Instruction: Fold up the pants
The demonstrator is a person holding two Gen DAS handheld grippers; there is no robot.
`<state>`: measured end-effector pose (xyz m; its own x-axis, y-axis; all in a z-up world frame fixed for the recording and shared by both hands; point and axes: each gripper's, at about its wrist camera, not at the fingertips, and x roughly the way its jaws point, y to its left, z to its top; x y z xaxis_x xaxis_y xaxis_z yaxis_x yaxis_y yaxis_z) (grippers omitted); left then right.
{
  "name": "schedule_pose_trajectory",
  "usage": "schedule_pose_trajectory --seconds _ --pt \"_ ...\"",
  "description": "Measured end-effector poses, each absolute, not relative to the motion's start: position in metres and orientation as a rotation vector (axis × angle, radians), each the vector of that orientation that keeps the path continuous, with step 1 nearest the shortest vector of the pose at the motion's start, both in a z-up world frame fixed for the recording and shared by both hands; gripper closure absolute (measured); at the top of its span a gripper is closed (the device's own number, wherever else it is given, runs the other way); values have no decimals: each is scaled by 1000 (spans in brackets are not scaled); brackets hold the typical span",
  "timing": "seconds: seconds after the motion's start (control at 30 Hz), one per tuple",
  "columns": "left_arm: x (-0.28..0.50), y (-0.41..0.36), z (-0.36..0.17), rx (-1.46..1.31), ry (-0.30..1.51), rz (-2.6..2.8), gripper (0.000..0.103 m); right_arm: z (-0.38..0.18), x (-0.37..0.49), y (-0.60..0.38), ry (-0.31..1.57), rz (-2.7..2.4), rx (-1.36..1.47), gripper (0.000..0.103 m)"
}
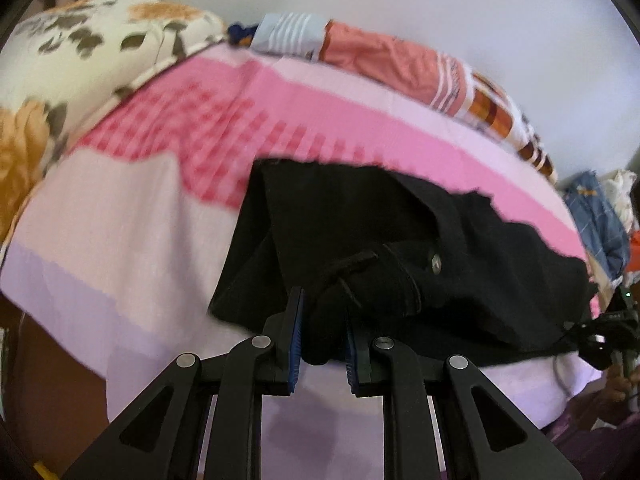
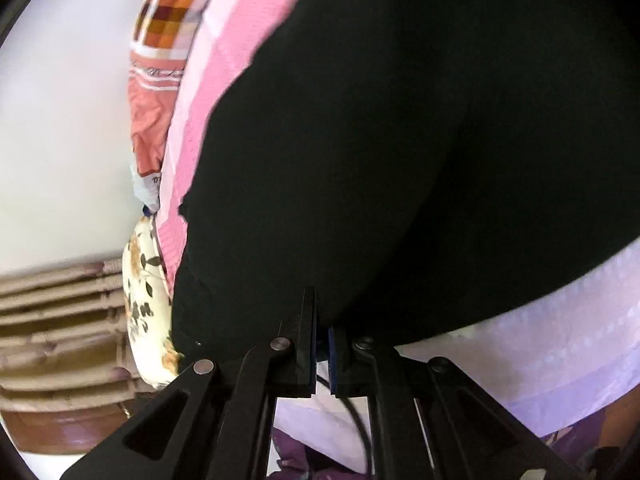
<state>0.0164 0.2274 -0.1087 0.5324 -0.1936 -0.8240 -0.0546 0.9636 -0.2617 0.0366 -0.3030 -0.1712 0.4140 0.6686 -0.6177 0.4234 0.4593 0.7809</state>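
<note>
The left gripper (image 1: 320, 320) is clamped on a bunched fold of the black pants (image 1: 400, 240) at the waist end, near the button — likely to carry it over. The right gripper (image 2: 322, 344) seems pinched on the pants' near edge, the cloth spreading beyond over the pink bedspread (image 1: 280, 100).

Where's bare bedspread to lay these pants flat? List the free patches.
Free: the pale pink bedspread left of the black pants, below the floral pillow; also the checked band beyond the pants. Crowded: the far edge, lined with an orange blanket.
</note>
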Motion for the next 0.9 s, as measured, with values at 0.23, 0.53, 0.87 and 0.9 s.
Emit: schedule_pose_trajectory --seconds 0.23,0.53,0.87,0.9 --pt "6 234 -128 -208 1083 34 64 -184 29 -318 1152 299 1248 93" --pt "-18 222 -62 -105 885 205 44 -182 13 -430 852 210 1388 58" --pt "28 123 -31 -109 790 -81 13 -182 54 -492 711 106 1425 64" --pt "33 112 -33 -101 801 -103 13 -184 56 -497 708 95 1443 68"
